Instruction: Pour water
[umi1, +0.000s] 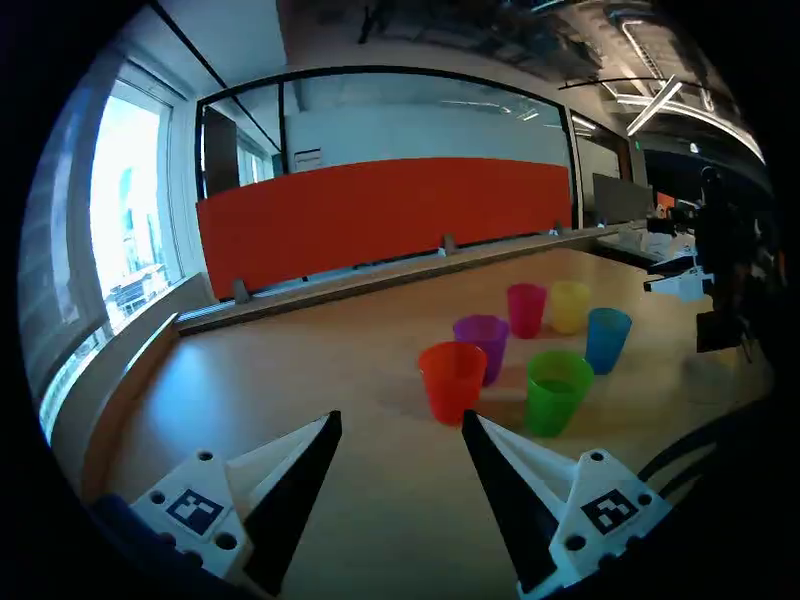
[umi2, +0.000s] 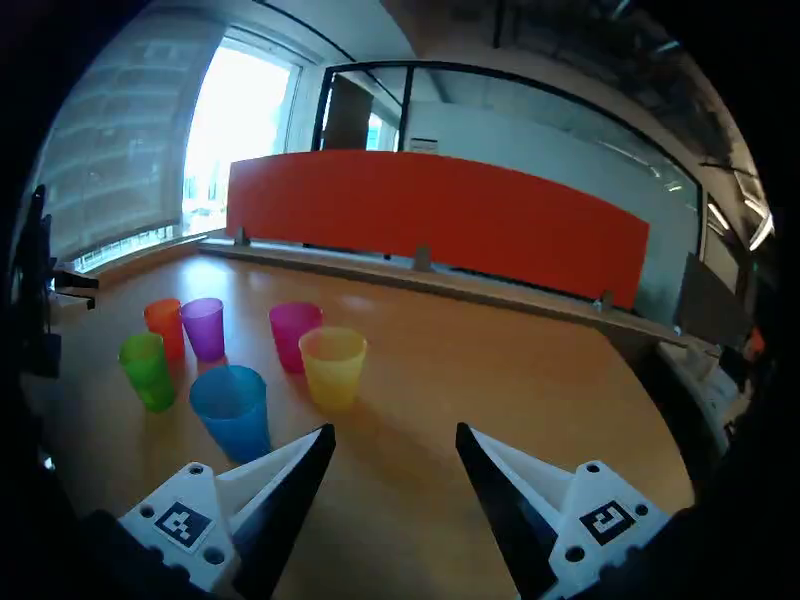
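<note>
While the left gripper (umi1: 400, 418) hangs over the wooden table (umi1: 300, 400) with its fingers spread and empty, the red cup (umi1: 453, 380) stands just ahead. The purple cup (umi1: 482, 345) is behind it and the green cup (umi1: 556, 390) beside it. The pink cup (umi1: 526, 308), yellow cup (umi1: 569, 305) and blue cup (umi1: 607, 338) stand farther back.

In the right gripper view, the right gripper (umi2: 395, 428) is likewise spread and empty. The blue cup (umi2: 232, 408) and yellow cup (umi2: 332, 365) stand nearest, ahead on its left.

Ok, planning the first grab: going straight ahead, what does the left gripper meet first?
Probably the orange cup, standing slightly right of the left gripper midline; depth is unclear.
</note>
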